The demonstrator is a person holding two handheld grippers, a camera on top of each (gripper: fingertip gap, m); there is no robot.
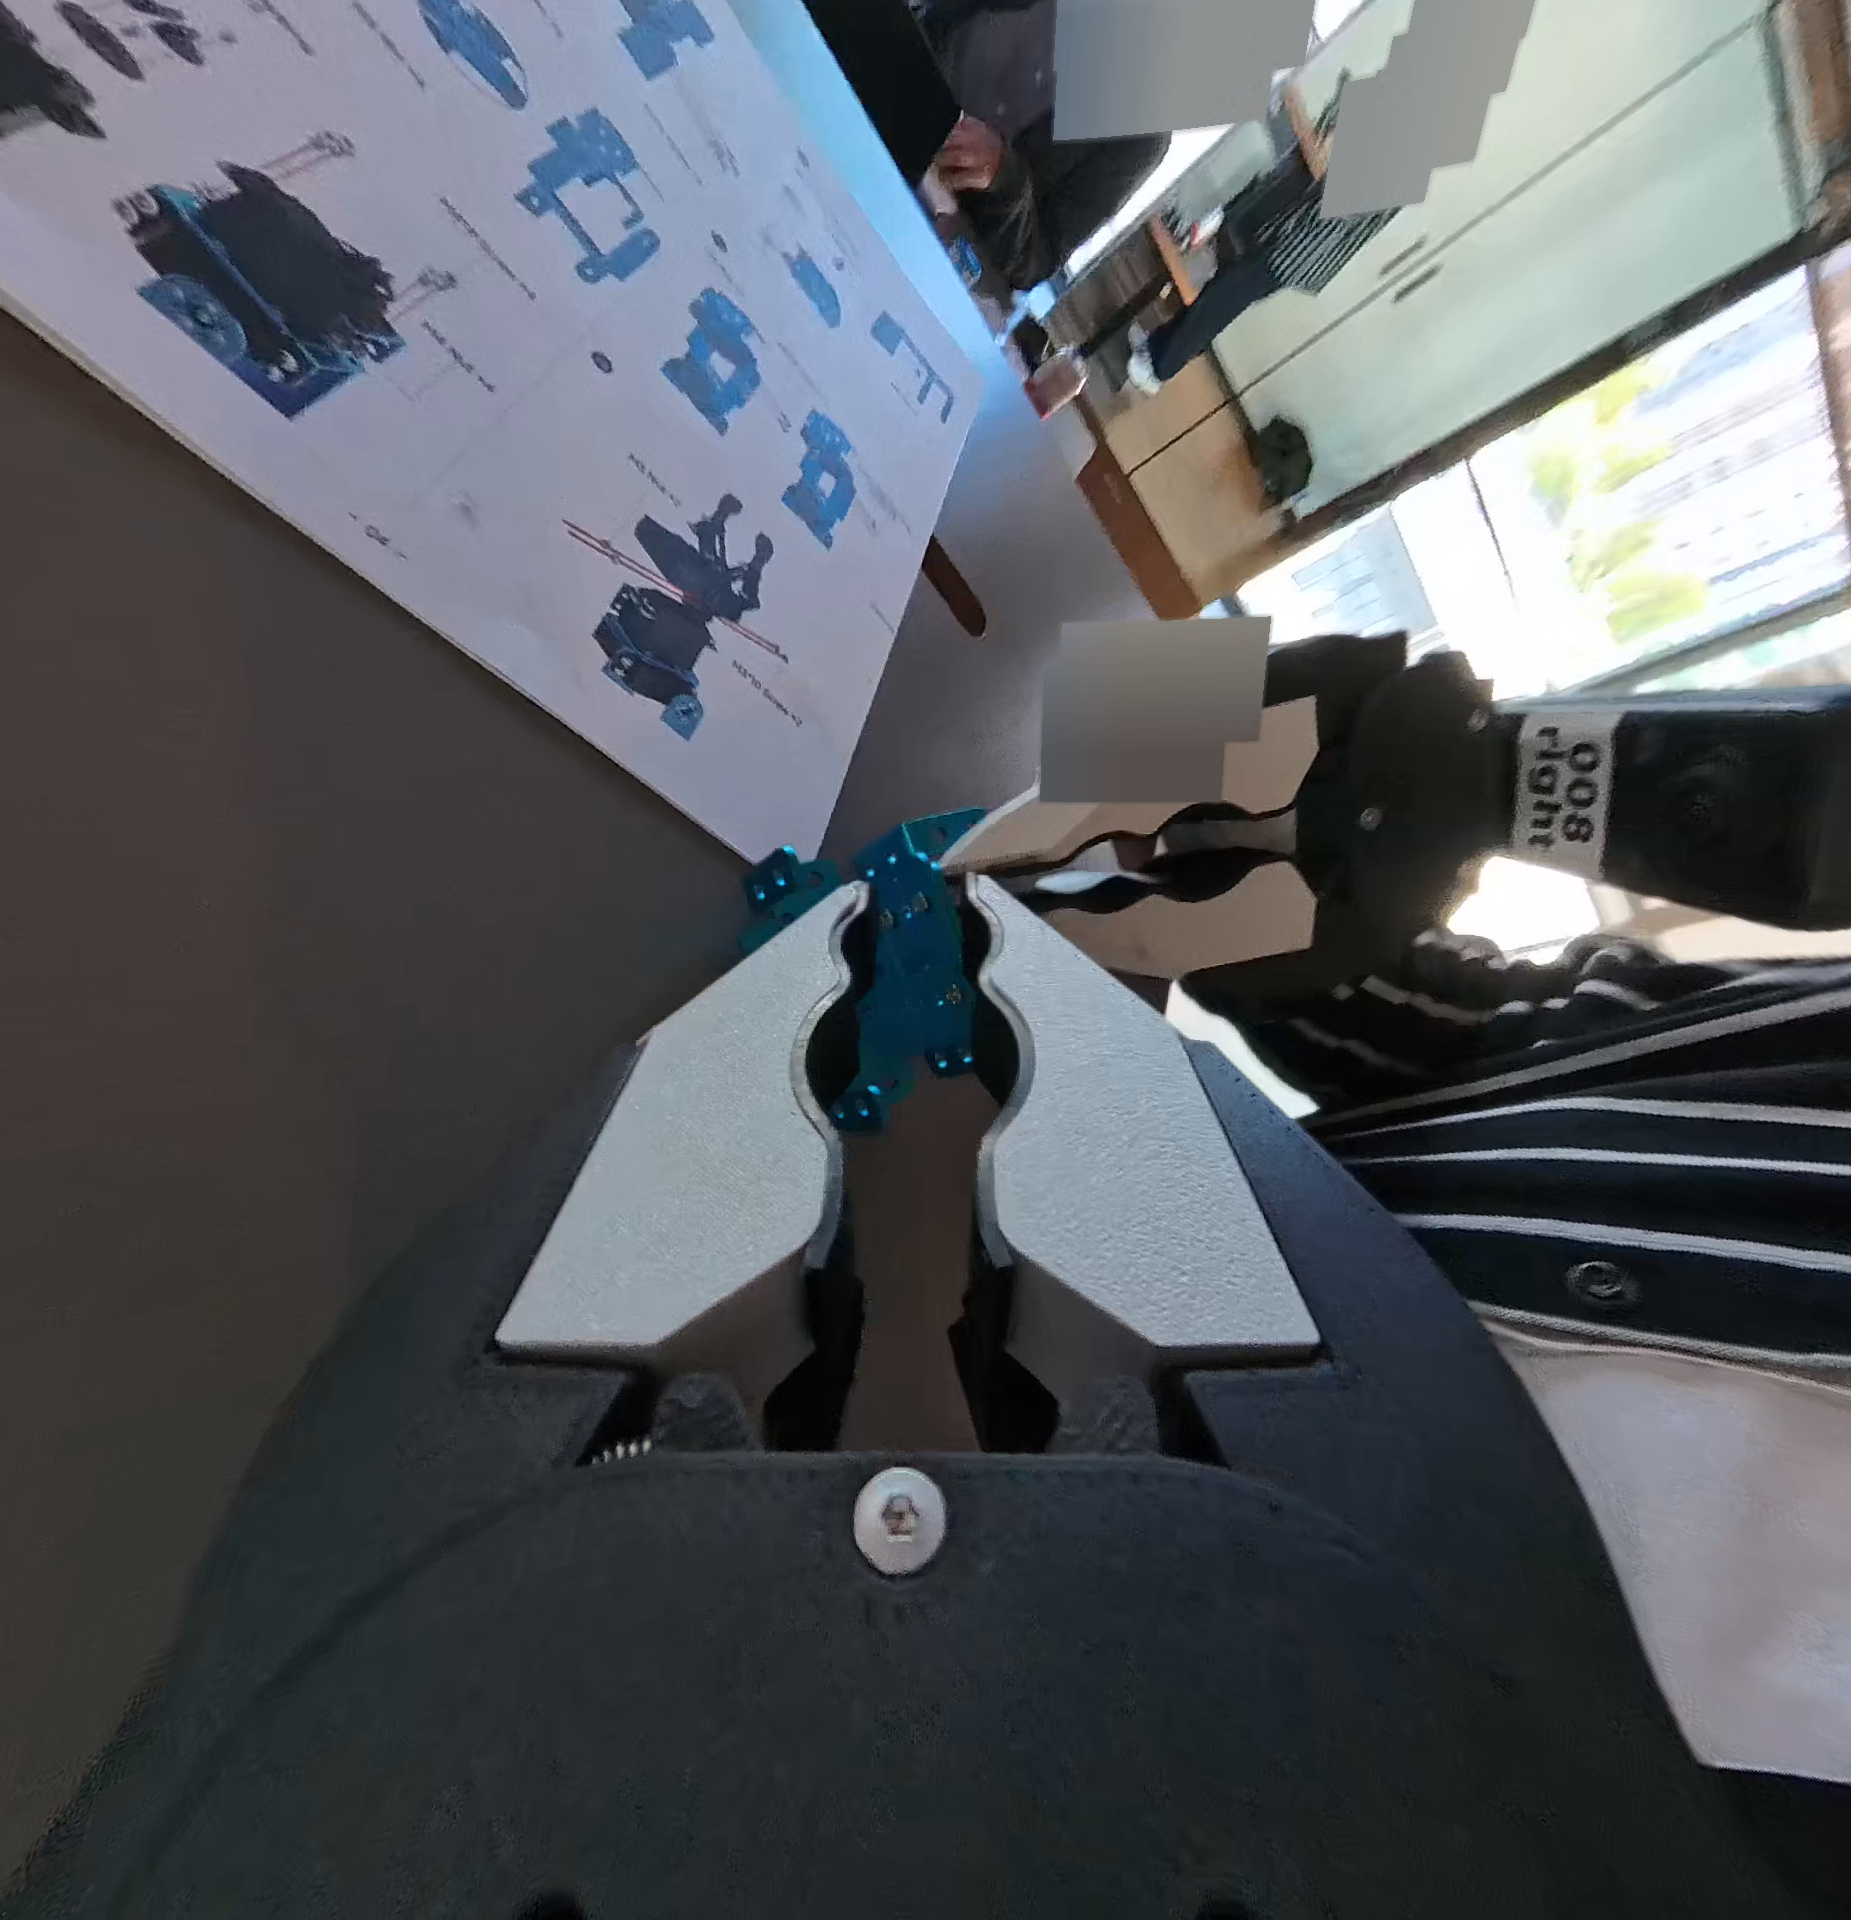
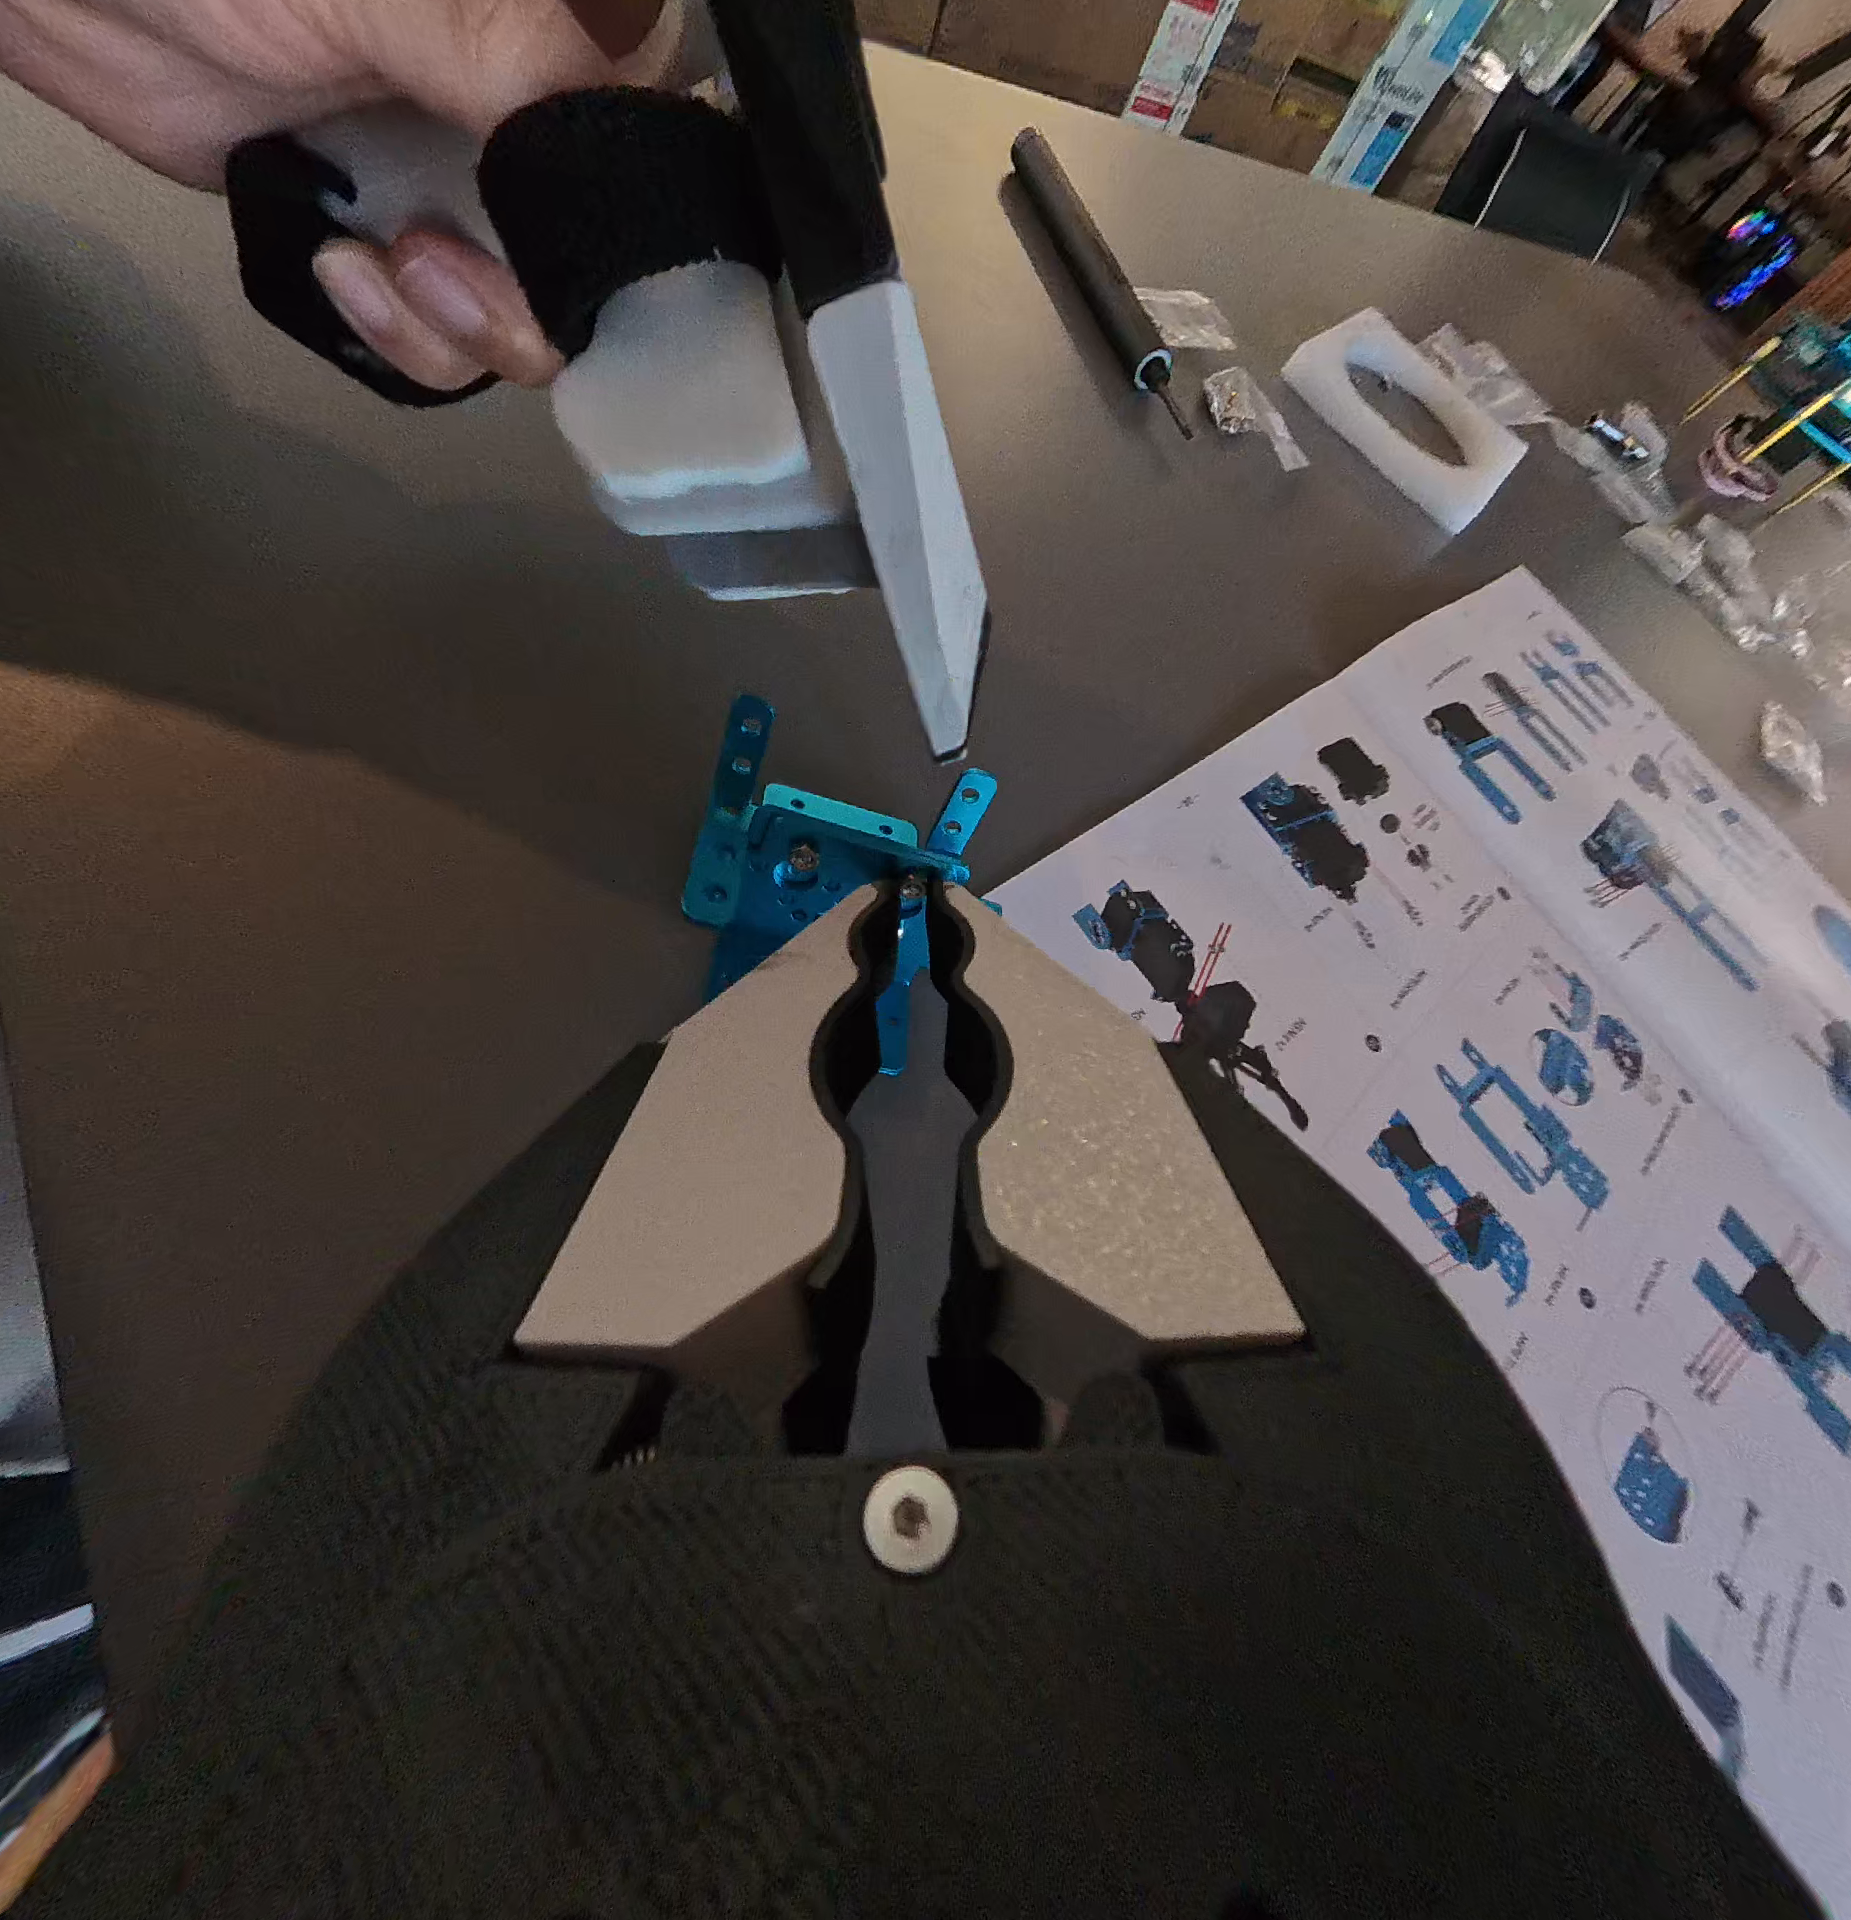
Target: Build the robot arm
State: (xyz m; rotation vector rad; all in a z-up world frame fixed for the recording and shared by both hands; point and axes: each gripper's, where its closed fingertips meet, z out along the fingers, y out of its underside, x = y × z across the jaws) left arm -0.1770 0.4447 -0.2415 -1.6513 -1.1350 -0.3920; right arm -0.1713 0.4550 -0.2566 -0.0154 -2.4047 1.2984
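Note:
A blue metal bracket assembly [image 2: 827, 842] with holed tabs is held over the grey table [image 2: 1160, 499]. My right gripper [image 2: 908, 891] is shut on a thin blue plate of it at the fingertips. My left gripper [image 1: 916, 888] points at the same assembly [image 1: 905, 966], which shows through its narrow jaw gap. In the right wrist view the left gripper's silver fingertip [image 2: 947, 727] hangs just above an upright blue tab [image 2: 968, 805], slightly apart from it. The right gripper's black body [image 1: 1420, 810] reaches in from the right.
A printed sheet with pictures of parts [image 2: 1523, 1039] lies right of the assembly and also shows in the left wrist view [image 1: 485, 364]. A black rod [image 2: 1087, 249], a white foam piece [image 2: 1409, 416] and small plastic bags [image 2: 1731, 582] lie farther back. A striped sleeve [image 1: 1575, 1122] is close by. Less than 4 cm separates the two grippers' tips.

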